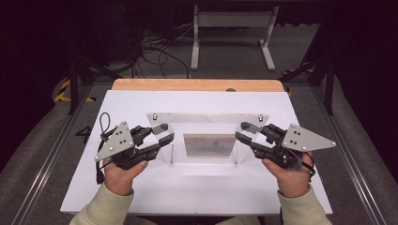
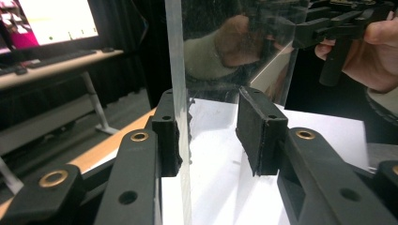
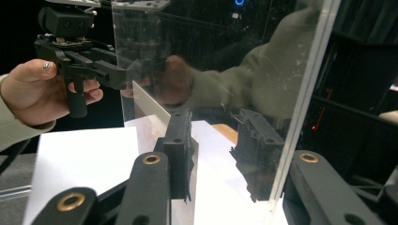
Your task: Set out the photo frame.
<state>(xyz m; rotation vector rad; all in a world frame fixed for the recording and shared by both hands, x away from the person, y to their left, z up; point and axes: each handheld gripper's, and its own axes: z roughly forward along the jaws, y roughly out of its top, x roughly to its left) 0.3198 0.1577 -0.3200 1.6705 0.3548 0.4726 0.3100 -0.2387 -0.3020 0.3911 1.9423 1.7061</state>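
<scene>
Clear acrylic stand (image 1: 206, 123) sitting mid-counter (image 1: 141, 192), left tongs (image 1: 165, 133) straddling its left wall, right tongs (image 1: 242, 132) straddling its right wall, whether either pair is clamping the panel I cannot tell.

Clear stand (image 1: 206, 123) on table (image 1: 141, 187), betw. tongs.

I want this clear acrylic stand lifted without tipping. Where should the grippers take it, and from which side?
Take the clear stand by its two upright side panels, one gripper from each end. The panels are thin, flat and vertical, so level jaws can straddle their edges.
</scene>
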